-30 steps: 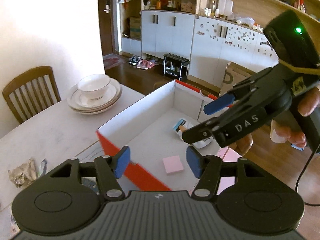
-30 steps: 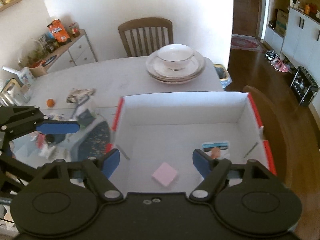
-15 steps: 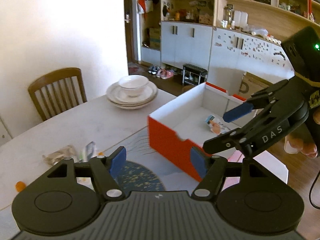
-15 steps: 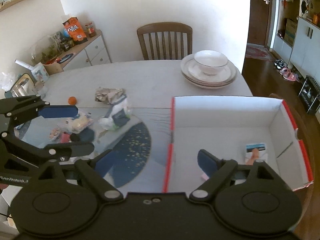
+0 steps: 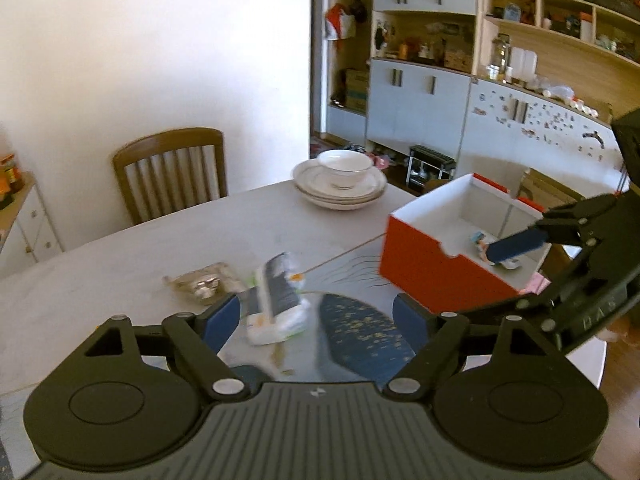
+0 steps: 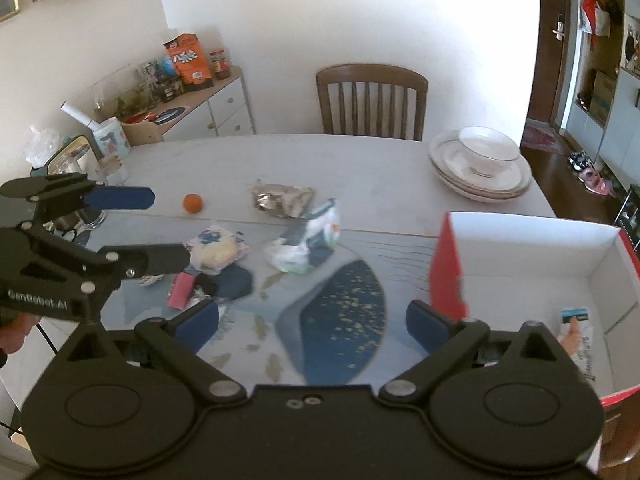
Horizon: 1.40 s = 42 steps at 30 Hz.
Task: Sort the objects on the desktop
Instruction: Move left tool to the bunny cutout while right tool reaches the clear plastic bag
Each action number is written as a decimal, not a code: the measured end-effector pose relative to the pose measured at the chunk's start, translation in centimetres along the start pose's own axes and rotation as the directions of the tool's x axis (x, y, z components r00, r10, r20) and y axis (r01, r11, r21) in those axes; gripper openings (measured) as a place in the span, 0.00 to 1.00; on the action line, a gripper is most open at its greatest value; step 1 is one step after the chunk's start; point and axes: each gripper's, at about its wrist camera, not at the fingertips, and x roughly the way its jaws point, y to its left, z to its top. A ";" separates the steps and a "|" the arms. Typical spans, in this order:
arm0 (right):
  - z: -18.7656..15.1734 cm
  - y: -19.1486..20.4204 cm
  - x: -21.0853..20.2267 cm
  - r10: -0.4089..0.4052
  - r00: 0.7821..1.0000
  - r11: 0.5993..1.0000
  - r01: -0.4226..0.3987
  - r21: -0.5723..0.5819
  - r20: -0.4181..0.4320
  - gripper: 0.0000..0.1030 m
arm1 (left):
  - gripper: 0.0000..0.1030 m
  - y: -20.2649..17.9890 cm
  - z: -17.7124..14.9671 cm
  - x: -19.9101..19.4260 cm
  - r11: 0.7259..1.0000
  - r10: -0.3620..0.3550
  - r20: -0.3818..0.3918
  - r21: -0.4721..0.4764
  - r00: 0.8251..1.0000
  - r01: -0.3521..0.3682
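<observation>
Left wrist view: the left claw (image 5: pixel 316 322) fills the lower frame, its blue pads spread with nothing between them; its jaws have just been opening. Just past the pads, at centre, lies a white and grey soft packet (image 5: pixel 278 298), with a crumpled foil wrapper (image 5: pixel 202 282) to its left, both loose on the pale surface (image 5: pixel 120 272). These look like the things left to sort, which would explain why the claw points down at them. At right stands the red box (image 5: pixel 436 272) with white inner walls, open on top so things can be dropped in; a small printed card (image 5: pixel 480 240) already lies inside. The right claw (image 5: pixel 484 276) reaches in from the right edge in front of the box, and faint letters "DAS" show on its body. A stack of plates with a bowl (image 5: pixel 340 184) sits behind, out of the working area.

Right wrist view: the right claw (image 6: pixel 312 322) is also spread and empty, jaws just opened, over a blue patterned mat (image 6: pixel 340 312). The box (image 6: pixel 448 276) is at right. At centre are the packet (image 6: pixel 308 240), the foil wrapper (image 6: pixel 280 198), a small orange ball (image 6: pixel 193 203) and a yellowish wrapped bun (image 6: pixel 218 248). The left claw (image 6: pixel 152 228), at left, reads "GenRobot.AI". An orange snack carton (image 6: pixel 188 60) upper left carries writing too small to read.
</observation>
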 end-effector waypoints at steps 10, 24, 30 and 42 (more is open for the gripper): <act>-0.3 3.8 3.5 0.012 1.000 0.999 -0.013 0.039 0.014 0.99 | 1.00 5.5 -3.1 -0.3 0.997 0.056 0.002 -0.046 0.998 -0.056; -1.4 7.6 8.2 -0.018 0.999 1.000 0.018 0.004 -0.040 0.99 | 1.00 10.9 -8.0 1.5 0.991 0.128 -0.053 -0.041 0.990 -0.130; -1.3 8.8 10.2 -0.012 0.999 1.000 0.012 -0.004 -0.050 0.99 | 1.00 12.5 -9.6 3.0 0.986 0.166 -0.069 -0.013 0.984 -0.167; -2.8 10.4 14.3 -0.016 0.988 0.996 0.002 -0.088 -0.150 0.95 | 1.00 15.5 -13.0 6.5 0.980 0.190 -0.187 -0.027 0.964 -0.199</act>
